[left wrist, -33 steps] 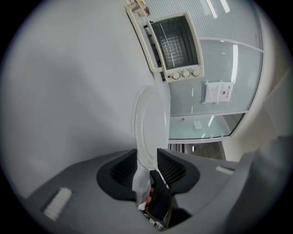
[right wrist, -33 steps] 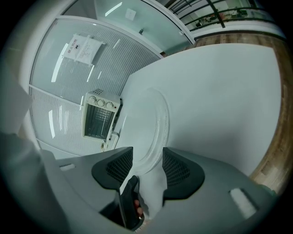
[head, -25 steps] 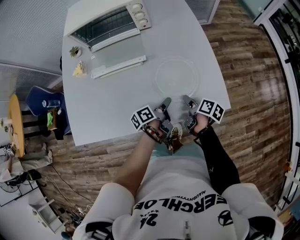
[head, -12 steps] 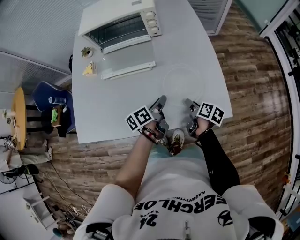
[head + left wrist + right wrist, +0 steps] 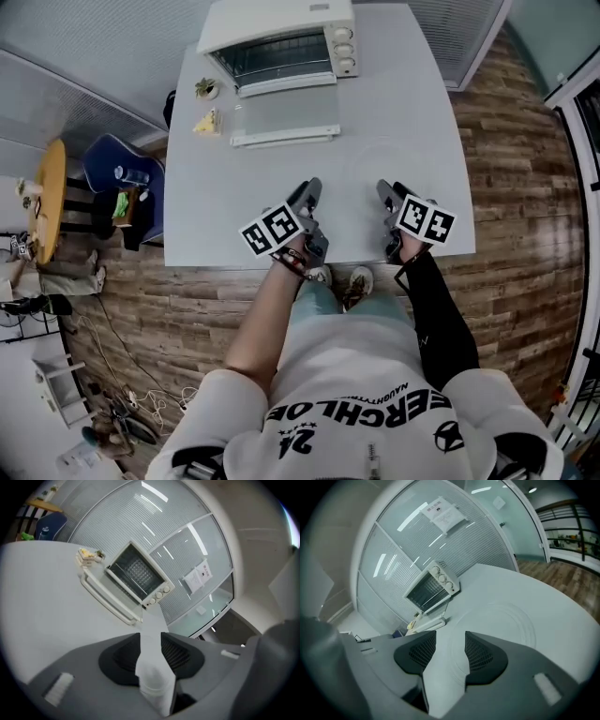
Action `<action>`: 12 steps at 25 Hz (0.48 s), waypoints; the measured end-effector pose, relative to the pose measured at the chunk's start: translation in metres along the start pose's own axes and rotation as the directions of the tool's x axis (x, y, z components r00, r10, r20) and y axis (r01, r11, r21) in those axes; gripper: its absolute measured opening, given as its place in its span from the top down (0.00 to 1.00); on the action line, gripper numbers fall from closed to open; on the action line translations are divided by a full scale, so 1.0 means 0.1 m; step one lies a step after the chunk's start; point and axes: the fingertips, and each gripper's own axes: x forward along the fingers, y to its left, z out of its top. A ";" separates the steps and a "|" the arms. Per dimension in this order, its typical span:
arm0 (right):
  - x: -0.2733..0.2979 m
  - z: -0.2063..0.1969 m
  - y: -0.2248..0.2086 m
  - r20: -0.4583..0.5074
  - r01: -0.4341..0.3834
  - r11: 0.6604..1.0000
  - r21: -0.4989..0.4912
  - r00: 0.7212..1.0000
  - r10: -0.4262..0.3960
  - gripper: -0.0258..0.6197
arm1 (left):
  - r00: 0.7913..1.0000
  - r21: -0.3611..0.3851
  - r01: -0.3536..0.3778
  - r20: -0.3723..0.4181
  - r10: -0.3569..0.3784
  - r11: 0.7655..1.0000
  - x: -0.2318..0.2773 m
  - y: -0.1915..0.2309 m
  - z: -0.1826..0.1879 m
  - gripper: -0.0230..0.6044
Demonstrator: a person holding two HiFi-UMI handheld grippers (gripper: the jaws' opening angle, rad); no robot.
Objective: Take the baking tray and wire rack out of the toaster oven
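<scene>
Jaws of left gripper (image 5: 307, 195) and right gripper (image 5: 387, 195) stand apart, empty, at the table's (image 5: 216, 202) near edge, likely readied for the wire rack (image 5: 136, 571) in the far toaster oven (image 5: 281, 23), door (image 5: 286, 114) dropped for access; baking tray not discernible.

Toaster oven (image 5: 281, 37) top running off head view's upper edge. Oven interior (image 5: 135, 571) showing as dark grid only; wire rack, baking tray blurring together. Two small items (image 5: 208, 122) beside door (image 5: 286, 114) being too tiny to identify.
</scene>
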 end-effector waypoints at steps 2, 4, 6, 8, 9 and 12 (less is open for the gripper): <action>0.04 0.08 0.16 0.011 -0.023 0.999 -0.044 1.000 0.024 0.68 | 1.000 0.036 -0.004 0.027 0.003 0.999 -0.05 -0.03 0.15 0.72; 0.09 0.16 0.34 0.020 -0.055 0.995 -0.083 0.998 0.057 0.68 | 0.999 0.059 0.001 0.052 -0.004 0.998 -0.08 -0.07 0.30 0.72; 0.14 0.25 0.50 0.027 -0.078 0.989 -0.126 0.996 0.082 0.68 | 0.997 0.067 0.007 0.081 -0.012 0.998 -0.11 -0.09 0.46 0.72; 0.21 0.34 0.63 0.036 -0.085 0.982 -0.167 0.995 0.093 0.68 | 0.994 0.080 0.009 0.109 -0.017 0.997 -0.13 -0.11 0.63 0.72; 0.24 0.38 0.69 0.041 -0.089 0.979 -0.183 0.994 0.098 0.68 | 0.992 0.092 0.008 0.121 -0.019 0.996 -0.14 -0.12 0.71 0.72; 0.36 0.50 0.88 0.053 -0.103 0.970 -0.222 0.992 0.118 0.68 | 0.988 0.150 -0.002 0.151 -0.021 0.989 -0.16 -0.14 0.96 0.72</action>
